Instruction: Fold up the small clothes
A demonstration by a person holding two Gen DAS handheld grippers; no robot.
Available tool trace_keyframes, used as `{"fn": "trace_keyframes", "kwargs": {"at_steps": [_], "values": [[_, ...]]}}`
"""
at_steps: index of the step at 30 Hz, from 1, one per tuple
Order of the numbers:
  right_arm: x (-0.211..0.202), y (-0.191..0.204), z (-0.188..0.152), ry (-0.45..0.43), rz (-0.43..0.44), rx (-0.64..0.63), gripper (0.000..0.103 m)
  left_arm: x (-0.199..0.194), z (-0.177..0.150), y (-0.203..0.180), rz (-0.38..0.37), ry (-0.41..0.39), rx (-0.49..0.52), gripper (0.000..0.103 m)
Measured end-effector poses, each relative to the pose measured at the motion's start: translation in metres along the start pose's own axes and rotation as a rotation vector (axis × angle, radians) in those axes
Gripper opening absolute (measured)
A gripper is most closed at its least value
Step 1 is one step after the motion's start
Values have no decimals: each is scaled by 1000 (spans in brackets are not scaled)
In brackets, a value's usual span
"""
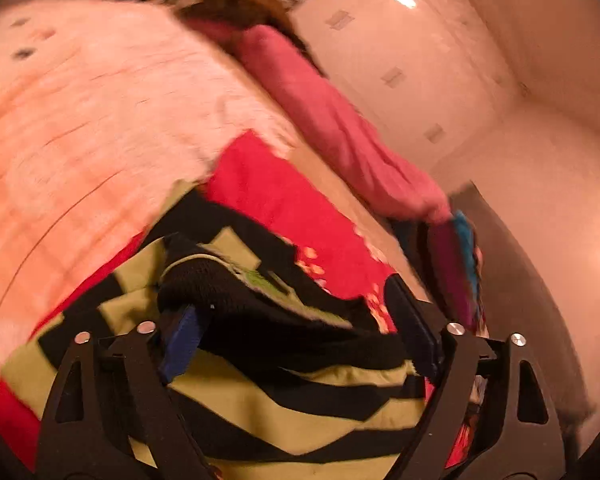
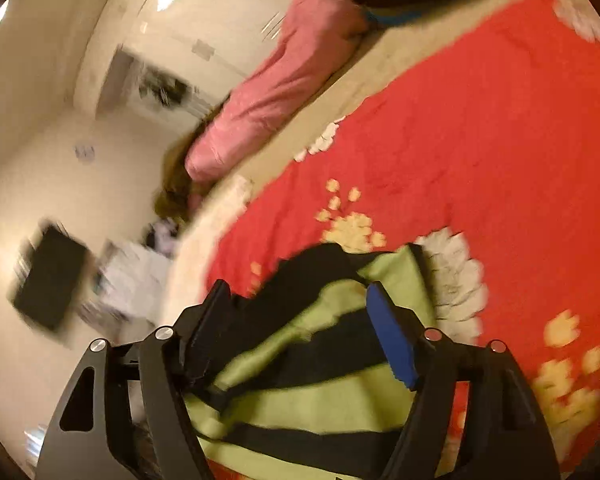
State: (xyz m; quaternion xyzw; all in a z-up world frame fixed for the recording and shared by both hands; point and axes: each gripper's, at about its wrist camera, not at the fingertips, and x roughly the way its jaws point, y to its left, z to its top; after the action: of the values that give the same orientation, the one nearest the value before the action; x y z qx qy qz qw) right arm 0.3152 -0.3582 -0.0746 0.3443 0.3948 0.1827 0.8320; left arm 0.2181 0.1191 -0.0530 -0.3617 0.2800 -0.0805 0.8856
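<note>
The left tool [image 1: 300, 320] stands wide open, the green-and-black striped garment [image 1: 284, 400] bunched between its pads, ungripped. The right tool [image 2: 300, 332] gapes likewise over the same garment, lying on the red blanket [image 2: 480, 140].

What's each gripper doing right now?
Left gripper: open, striped garment between its fingers, not pinched.
Right gripper: open, same garment between its fingers, not pinched.

garment [image 2: 300, 392] on blanket [image 2: 480, 140] | pillow [image 2: 276, 92] behind blanket
</note>
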Motion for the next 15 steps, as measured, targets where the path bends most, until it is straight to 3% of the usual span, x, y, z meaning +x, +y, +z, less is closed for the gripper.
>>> {"fn": "trace_keyframes", "kwargs": {"at_steps": [3,4,7,9,11,13,15], "values": [[13,10,-7,57,-88,-142,76,4,16,-1,-164,5,-44,93],[22,15,-9,90,-126,-195,81,5,21,2,-183,6,-77,93],[42,19,-17,121,-218,-284,82,-6,27,4,-147,-37,-73,93],[57,13,-20,145,-237,-282,82,-24,27,2,-71,-109,-9,93],[67,4,-19,151,-247,-232,82,-41,28,3,74,-170,79,93],[68,-3,-17,144,-243,-188,82,-41,28,6,206,-165,148,93],[66,-5,-17,139,-240,-168,82,-34,25,11,272,-141,204,93]]}}
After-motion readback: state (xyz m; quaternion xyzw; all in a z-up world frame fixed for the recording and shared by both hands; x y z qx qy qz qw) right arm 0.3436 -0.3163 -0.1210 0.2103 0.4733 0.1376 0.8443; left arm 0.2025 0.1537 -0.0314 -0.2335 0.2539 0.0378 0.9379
